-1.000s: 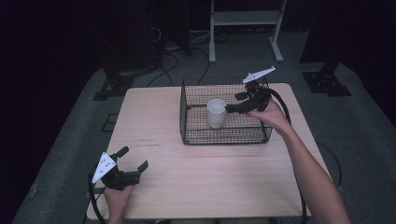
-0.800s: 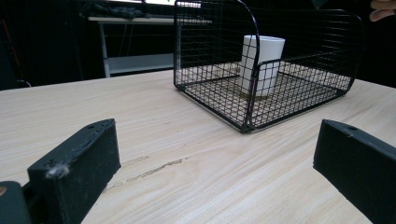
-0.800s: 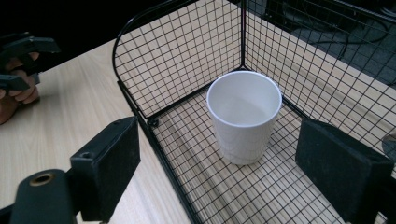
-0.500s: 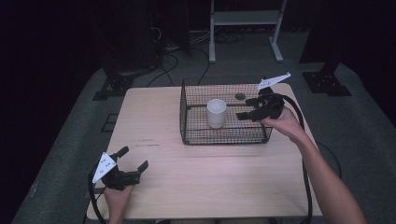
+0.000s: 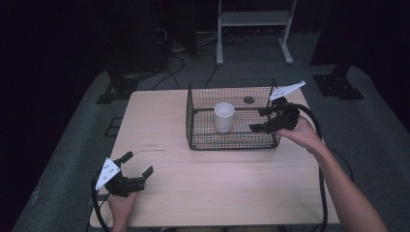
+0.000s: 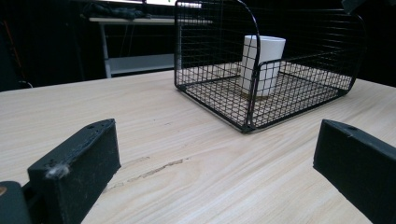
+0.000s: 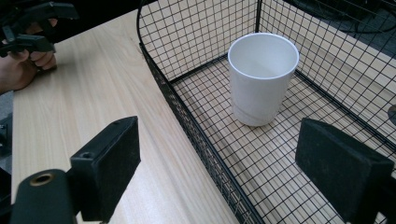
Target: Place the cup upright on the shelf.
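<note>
A white cup point(image 5: 224, 117) point(image 6: 261, 63) point(image 7: 261, 77) stands upright inside a black wire basket point(image 5: 232, 145) point(image 6: 210, 46) point(image 7: 187, 121) on the wooden table. My right gripper point(image 5: 257, 120) point(image 7: 219, 154) hovers over the basket's right part, pointing at the cup from a short way off. It is open with nothing between its jaws; in the right gripper view one jaw is over the bare table and the other over the basket floor. My left gripper point(image 5: 139, 163) point(image 6: 215, 154) rests low at the table's front left, open and empty, facing the basket.
A small dark round spot point(image 5: 248, 99) lies at the basket's far side. The wooden table point(image 5: 159, 121) has bare surface left of and in front of the basket. Behind the table stand a metal frame point(image 5: 254, 19) and cables on the floor.
My right gripper has drawn back from the cup, to the right and toward the person's side. The cup stays standing in the basket. The left gripper has not moved.
</note>
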Available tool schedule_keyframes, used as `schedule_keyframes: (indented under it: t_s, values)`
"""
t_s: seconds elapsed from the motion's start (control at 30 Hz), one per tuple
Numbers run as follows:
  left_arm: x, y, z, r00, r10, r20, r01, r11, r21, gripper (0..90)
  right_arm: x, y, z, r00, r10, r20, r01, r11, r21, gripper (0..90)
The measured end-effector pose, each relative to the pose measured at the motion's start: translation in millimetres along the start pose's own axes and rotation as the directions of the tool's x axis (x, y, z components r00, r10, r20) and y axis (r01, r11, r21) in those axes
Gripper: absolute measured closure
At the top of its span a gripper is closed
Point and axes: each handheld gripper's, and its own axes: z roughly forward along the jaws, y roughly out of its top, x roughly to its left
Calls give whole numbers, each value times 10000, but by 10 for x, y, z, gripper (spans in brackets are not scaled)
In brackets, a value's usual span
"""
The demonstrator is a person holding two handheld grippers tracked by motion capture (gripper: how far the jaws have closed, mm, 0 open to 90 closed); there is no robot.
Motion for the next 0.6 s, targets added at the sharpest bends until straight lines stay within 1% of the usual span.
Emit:
schedule_keyframes:
  t_s: [0.23, 0.33, 0.4, 0.47, 0.6]
  values:
    - [4, -2, 5, 10000, -38, 17, 38, 10000, 18, 0, 64, -33, -52, 9998, -75, -156, 73, 9998, -176, 131]
    - [2, -2, 4, 10000, -30, 13, 30, 10000, 22, 0, 82, -78, -54, 9998, -95, -201, 91, 9997, -226, 131]
    - [3, -2, 5, 10000, -36, 27, 36, 10000, 19, 0, 84, -110, -51, 9996, -85, -258, 82, 9999, -133, 131]
    - [4, -2, 7, 10000, -37, 47, 37, 10000, 18, 0, 82, -150, -60, 9994, -19, -351, 10, 9997, -262, 130]
    - [5, -3, 7, 10000, -36, 36, 36, 10000, 27, 0, 82, -223, -73, 9991, 5, -421, -16, 9996, -270, 130]
